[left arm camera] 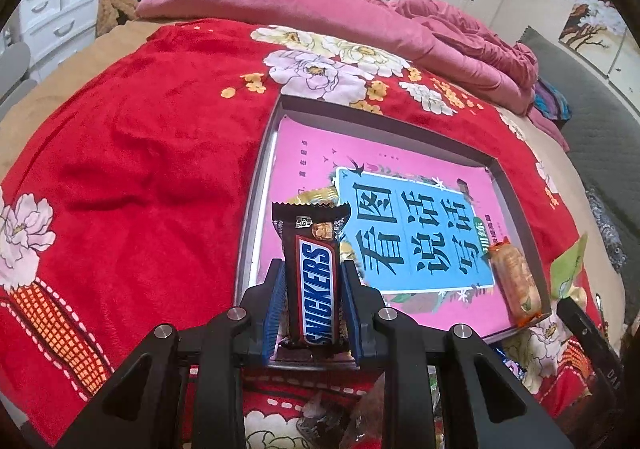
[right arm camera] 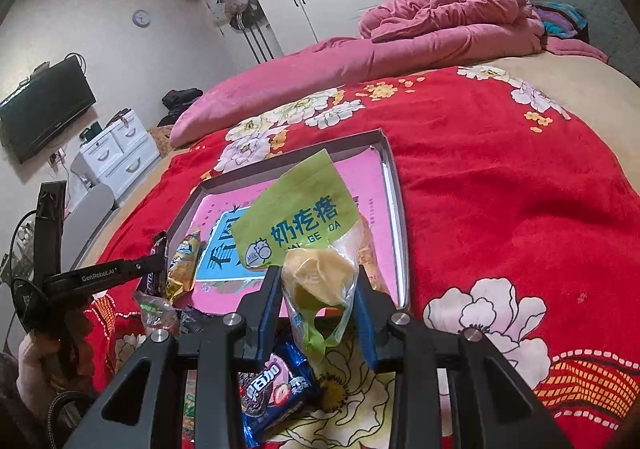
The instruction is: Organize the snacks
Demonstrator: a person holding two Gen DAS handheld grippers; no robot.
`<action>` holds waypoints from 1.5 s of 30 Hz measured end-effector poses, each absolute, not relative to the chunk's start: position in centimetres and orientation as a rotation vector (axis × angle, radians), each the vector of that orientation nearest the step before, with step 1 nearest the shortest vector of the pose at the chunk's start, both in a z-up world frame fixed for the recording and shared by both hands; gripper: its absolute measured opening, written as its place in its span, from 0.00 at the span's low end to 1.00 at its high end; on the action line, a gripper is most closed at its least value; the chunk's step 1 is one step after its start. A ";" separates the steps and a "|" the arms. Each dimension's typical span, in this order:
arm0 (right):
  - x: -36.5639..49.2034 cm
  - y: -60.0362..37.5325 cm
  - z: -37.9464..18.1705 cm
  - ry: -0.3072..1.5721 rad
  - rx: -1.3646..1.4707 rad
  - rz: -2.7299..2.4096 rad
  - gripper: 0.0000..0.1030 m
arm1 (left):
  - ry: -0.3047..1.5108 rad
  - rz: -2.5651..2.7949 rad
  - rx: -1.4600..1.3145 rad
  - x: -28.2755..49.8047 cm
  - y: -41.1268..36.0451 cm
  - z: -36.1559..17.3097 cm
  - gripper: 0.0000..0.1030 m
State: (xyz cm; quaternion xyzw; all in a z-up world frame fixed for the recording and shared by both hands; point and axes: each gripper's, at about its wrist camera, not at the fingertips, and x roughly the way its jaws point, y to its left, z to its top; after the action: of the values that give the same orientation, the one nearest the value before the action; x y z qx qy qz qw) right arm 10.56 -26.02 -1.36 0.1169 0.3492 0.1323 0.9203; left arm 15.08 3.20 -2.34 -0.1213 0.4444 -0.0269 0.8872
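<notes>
My left gripper (left arm camera: 312,269) is shut on a Snickers bar (left arm camera: 314,277), held upright over the near left corner of a shallow grey tray (left arm camera: 256,185) with a pink book (left arm camera: 404,185) in it. An orange-wrapped biscuit pack (left arm camera: 516,285) lies in the tray's right side. My right gripper (right arm camera: 318,273) is shut on a green milk-snack bag (right arm camera: 304,225) above the tray's near edge (right arm camera: 396,209). The left gripper (right arm camera: 148,265) with the Snickers bar (right arm camera: 154,269) shows at left in the right wrist view, beside a gold snack pack (right arm camera: 184,265) in the tray.
The tray lies on a red floral blanket (left arm camera: 140,153) on a bed. Loose snacks lie near me: a blue Oreo pack (right arm camera: 276,389) and small wrappers (right arm camera: 156,309). A pink duvet (right arm camera: 440,33) is heaped at the far end. White drawers (right arm camera: 116,153) stand left.
</notes>
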 end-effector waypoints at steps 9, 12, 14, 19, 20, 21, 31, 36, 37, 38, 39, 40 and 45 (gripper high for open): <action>11.8 -25.8 -1.7 0.725 0.221 0.268 0.34 | 0.935 -0.060 -0.250 15.3 2.7 -2.9 0.28; 12.0 -25.6 -1.9 0.731 0.214 0.270 0.34 | 0.937 -0.062 -0.247 15.3 2.6 -3.0 0.28; 12.2 -25.5 -2.1 0.738 0.213 0.278 0.34 | 0.938 -0.064 -0.245 15.3 2.5 -3.0 0.28; 12.9 -24.7 -2.6 0.760 0.192 0.303 0.34 | 0.945 -0.067 -0.239 15.3 2.3 -3.2 0.28; 13.0 -24.6 -2.7 0.763 0.186 0.305 0.34 | 0.946 -0.067 -0.238 15.2 2.2 -3.2 0.27; 13.2 -24.4 -2.8 0.767 0.180 0.309 0.34 | 0.947 -0.066 -0.238 15.2 2.2 -3.2 0.28; 13.8 -23.8 -3.4 0.781 0.154 0.328 0.34 | 0.958 -0.059 -0.236 15.4 2.2 -3.3 0.28; 13.6 -23.2 -3.5 0.783 0.132 0.347 0.34 | 0.965 -0.054 -0.238 15.5 2.2 -3.5 0.28; 13.6 -23.1 -3.5 0.783 0.128 0.349 0.34 | 0.966 -0.054 -0.239 15.5 2.2 -3.5 0.28; 13.6 -23.1 -3.5 0.783 0.125 0.352 0.34 | 0.967 -0.052 -0.239 15.6 2.2 -3.5 0.28; 13.6 -23.0 -3.5 0.783 0.123 0.353 0.34 | 0.967 -0.052 -0.239 15.6 2.3 -3.5 0.28; 13.6 -23.0 -3.5 0.783 0.121 0.354 0.34 | 0.968 -0.050 -0.240 15.6 2.3 -3.6 0.28; 13.5 -22.8 -3.6 0.786 0.117 0.364 0.34 | 0.972 -0.044 -0.244 15.7 2.4 -3.7 0.28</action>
State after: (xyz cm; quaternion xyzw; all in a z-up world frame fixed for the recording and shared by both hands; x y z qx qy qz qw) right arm 13.55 -22.77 -3.56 0.0569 0.3805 0.1761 0.9061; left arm 15.70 2.44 -3.68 -0.1172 0.4658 -0.0211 0.8769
